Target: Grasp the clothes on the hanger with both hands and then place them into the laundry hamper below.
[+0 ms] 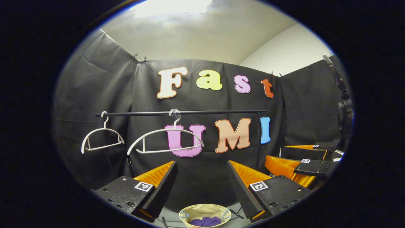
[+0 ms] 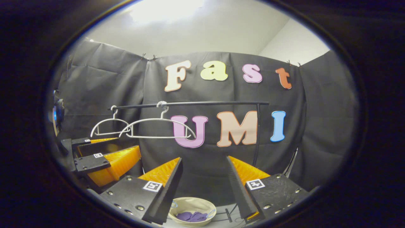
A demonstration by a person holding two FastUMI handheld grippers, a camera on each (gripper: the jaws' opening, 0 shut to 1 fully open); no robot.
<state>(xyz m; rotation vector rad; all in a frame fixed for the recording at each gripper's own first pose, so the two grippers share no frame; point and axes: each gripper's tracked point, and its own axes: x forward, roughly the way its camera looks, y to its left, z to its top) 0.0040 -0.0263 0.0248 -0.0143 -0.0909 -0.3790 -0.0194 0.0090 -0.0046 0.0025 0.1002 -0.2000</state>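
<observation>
**Hangers bare, purple cloth sits in the hamper**

We see the purple clothes (image 1: 205, 221) bunched in the bottom of the laundry hamper (image 1: 190, 211), at 6 o'clock in the left gripper view, low between the fingers. Both white hangers (image 1: 165, 139) on the black rail (image 1: 221, 112) hang empty, so we judge the task as good as done.

Handling, our read: the cloth looks soft, limp and light. It folds on itself and has no stiff edge. If we had to re-grasp, we'd pinch a raised fold near the top of the heap, one hand-held gripper at each end, and expect it to drape and drag. Slip risk looks low; snagging on the hamper rim looks more likely.

Left hand-held gripper (image 1: 201, 186): fingers spread apart, nothing between them. Right hand-held gripper (image 2: 204, 186): likewise apart and empty.

View differences:
- The left gripper view has the right hand-held gripper at 3 o'clock, jaws apart, and a camera mount (image 1: 343, 107) at 2 o'clock.
- The right gripper view has the left hand-held gripper at 9 o'clock. The rail's upright post (image 2: 258, 136) shows down to its foot, and the two hangers overlap there, whereas they hang apart in the left gripper view.
- In the right gripper view the hamper sits at 7 o'clock, partly behind one finger.
</observation>
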